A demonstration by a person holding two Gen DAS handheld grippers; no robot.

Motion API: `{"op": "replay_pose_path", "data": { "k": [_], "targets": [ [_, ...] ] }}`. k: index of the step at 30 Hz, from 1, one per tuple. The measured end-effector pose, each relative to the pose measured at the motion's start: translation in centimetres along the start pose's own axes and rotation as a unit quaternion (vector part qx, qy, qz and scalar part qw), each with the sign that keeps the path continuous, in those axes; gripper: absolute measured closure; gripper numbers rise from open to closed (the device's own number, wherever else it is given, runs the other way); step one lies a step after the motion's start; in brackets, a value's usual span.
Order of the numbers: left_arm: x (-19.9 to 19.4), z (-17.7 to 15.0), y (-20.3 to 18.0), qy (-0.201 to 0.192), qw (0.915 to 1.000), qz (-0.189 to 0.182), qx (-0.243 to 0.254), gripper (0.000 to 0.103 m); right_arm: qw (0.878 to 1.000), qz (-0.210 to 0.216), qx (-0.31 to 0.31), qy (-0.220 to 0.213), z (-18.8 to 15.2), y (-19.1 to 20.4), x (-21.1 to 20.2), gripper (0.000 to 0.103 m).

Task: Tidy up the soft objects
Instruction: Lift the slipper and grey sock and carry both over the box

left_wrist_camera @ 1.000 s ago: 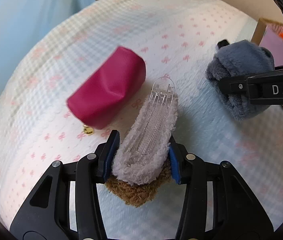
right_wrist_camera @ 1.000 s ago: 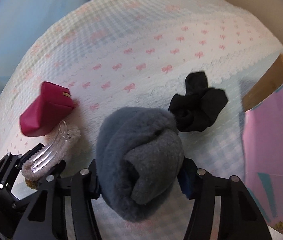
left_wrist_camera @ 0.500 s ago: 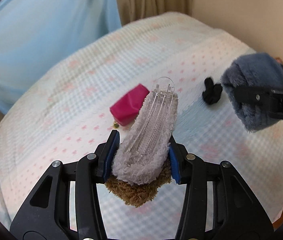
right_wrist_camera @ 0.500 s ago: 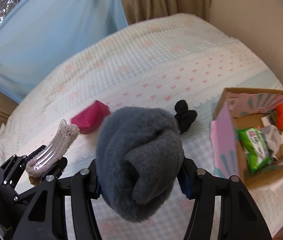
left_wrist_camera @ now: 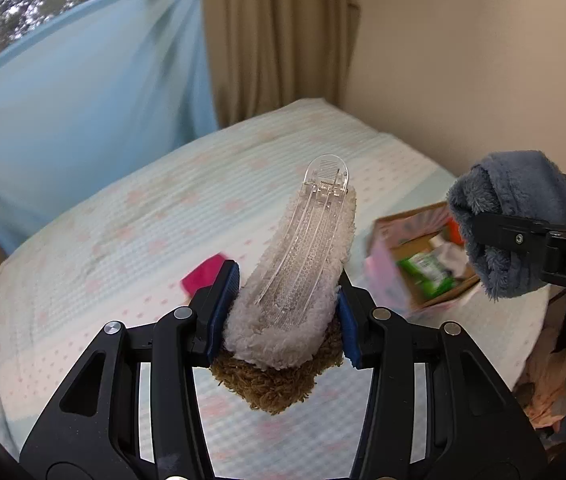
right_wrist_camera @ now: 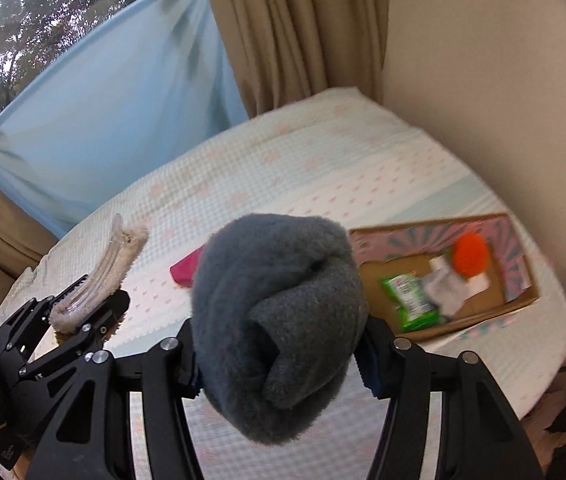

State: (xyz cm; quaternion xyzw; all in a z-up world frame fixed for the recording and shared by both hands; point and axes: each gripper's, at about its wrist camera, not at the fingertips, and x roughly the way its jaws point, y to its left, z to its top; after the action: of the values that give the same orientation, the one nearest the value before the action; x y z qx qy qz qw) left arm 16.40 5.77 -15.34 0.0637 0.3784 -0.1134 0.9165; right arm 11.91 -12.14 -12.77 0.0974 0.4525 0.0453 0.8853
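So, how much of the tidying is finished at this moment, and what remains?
Done: the cardboard box already holds an orange pom-pom, a green packet and something white.

In hand: the left gripper is clamped on a fluffy white hair clip, and the right gripper is clamped on a grey plush roll, both lifted above the bed.

Left: both need boxing, and the pink pouch lies on the bed.

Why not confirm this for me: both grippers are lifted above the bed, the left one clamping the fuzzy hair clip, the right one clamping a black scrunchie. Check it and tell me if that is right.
One detail is wrong. The right gripper clamps a grey-blue plush bundle, not a black scrunchie; the right wrist view shows it. The rest holds: both are above the bed, and the left gripper clamps the fuzzy hair clip.
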Motion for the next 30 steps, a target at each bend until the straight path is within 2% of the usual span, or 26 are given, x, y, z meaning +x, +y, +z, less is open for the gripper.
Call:
{"op": "replay_pose_path", "data": {
  "k": [7, 12, 17, 23, 30],
  "targets": [
    [-0.1, 3.0, -6.3, -0.004, 0.9996, -0.024, -0.014, 0.061, 1.0, -0.014, 0.019, -0.01, 2.3, -6.7, -3.4, 0.049],
    [2.0, 4.7, -10.7, 0.012, 0.9991, -0.026, -0.031, 0.061, 1.0, -0.014, 0.013, 0.006, 4.2, -12.3, -2.7, 0.049],
    [6.7, 6.7, -16.2, 0.042, 0.998, -0.024, -0.04, 0.061, 0.999, -0.004, 0.007, 0.033, 6.2, -18.1, -0.3, 0.049],
    [13.3, 7.4, -21.8, 0.089, 0.9948, -0.027, -0.041, 0.061, 0.997, -0.003, -0.022, 0.078, 7.6, -23.7, 4.1, 0.049],
    [20.4, 6.3, -26.0, 0.147, 0.9883, -0.028, -0.027, 0.061, 0.987, 0.019, -0.073, 0.144, 6.4, -26.9, 9.5, 0.049]
  ]
}}
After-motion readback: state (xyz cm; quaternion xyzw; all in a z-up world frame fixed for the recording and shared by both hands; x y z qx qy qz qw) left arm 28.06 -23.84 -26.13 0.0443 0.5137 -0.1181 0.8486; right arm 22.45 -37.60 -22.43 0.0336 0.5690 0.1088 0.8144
